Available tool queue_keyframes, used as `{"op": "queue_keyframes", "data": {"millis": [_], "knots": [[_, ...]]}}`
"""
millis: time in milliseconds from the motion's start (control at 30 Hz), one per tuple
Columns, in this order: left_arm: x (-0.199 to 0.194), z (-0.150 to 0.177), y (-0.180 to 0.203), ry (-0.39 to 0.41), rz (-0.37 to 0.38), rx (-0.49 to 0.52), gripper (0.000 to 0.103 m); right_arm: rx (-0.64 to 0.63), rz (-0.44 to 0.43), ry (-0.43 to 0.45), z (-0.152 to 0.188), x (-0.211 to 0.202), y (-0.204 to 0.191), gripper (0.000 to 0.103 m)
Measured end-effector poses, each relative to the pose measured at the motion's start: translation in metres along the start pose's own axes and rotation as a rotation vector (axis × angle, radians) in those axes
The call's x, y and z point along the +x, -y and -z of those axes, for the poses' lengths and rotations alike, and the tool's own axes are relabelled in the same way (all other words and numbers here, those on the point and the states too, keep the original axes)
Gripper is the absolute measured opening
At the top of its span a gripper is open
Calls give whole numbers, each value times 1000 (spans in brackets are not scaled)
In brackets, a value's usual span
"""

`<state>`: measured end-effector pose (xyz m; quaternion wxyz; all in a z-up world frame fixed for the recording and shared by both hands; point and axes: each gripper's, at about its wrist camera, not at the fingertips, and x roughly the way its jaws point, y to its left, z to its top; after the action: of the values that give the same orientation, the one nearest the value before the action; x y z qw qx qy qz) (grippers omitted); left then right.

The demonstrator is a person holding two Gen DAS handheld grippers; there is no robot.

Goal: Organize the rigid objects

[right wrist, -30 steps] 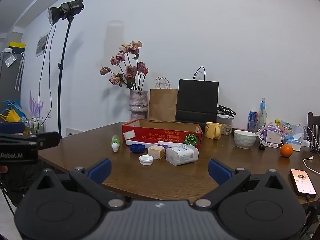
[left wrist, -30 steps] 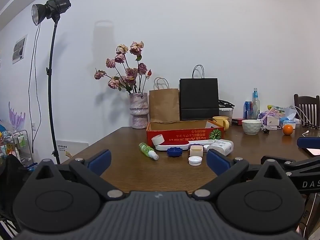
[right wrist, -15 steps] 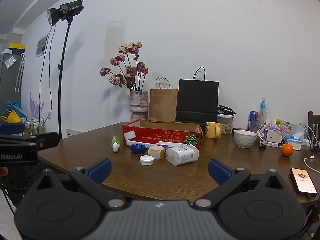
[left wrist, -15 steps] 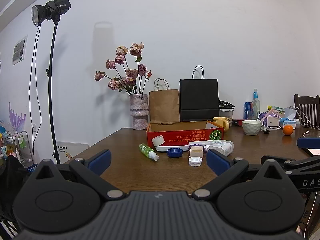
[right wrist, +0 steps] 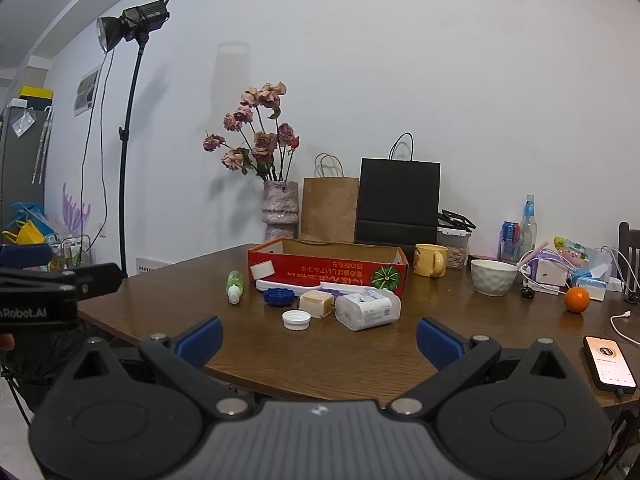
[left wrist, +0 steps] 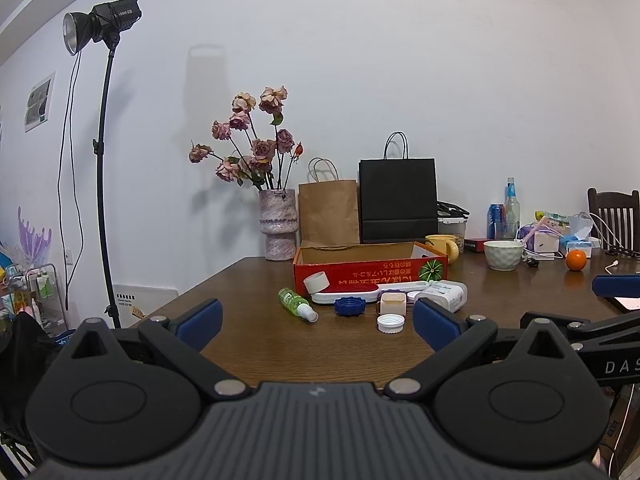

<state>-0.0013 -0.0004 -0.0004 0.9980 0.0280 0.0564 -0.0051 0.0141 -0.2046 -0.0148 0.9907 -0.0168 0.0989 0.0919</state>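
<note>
Both jaws spread (empty) | red box (right wrist: 326, 270), white cap (right wrist: 296, 319) unmoved since earlier

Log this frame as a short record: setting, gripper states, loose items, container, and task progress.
setting: wooden table against a white wall
left hand-held gripper: open, empty, short of the items
right hand-held gripper: open, empty, short of the items
container: red cardboard box, open top; contents not visible
loose items in front of box: green spray bottle lying down, blue cap, white cap, beige cube, white plastic pack on its side
bystanders: yellow mug, white bowl, orange, phone
progress: nothing grasped yet
</note>
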Motion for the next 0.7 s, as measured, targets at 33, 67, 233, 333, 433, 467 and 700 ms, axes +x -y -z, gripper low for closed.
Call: {"op": "queue_keyframes", "data": {"millis": [33,67,233,333,433,467,700], "knots": [[0,0,0,0,0,0,103,1,-1,-1,0,0,0,103],[0,0,0,-1,0,0,103,1,-3,-2,0,0,0,103],[0,0,0,0,0,0,103,-2,-7,-4,1,0,0,103],[0,0,0,-2,0,0,103,0,-6,-4,1,0,0,103],[0,0,0,-3,1,1,103,1,-5,-4,1,0,0,103],[0,1,0,-2,0,1,103,2,-5,-5,1,1,0,103],[1,1,1,-2,0,1,103,10,-2,-5,1,0,1,103]]}}
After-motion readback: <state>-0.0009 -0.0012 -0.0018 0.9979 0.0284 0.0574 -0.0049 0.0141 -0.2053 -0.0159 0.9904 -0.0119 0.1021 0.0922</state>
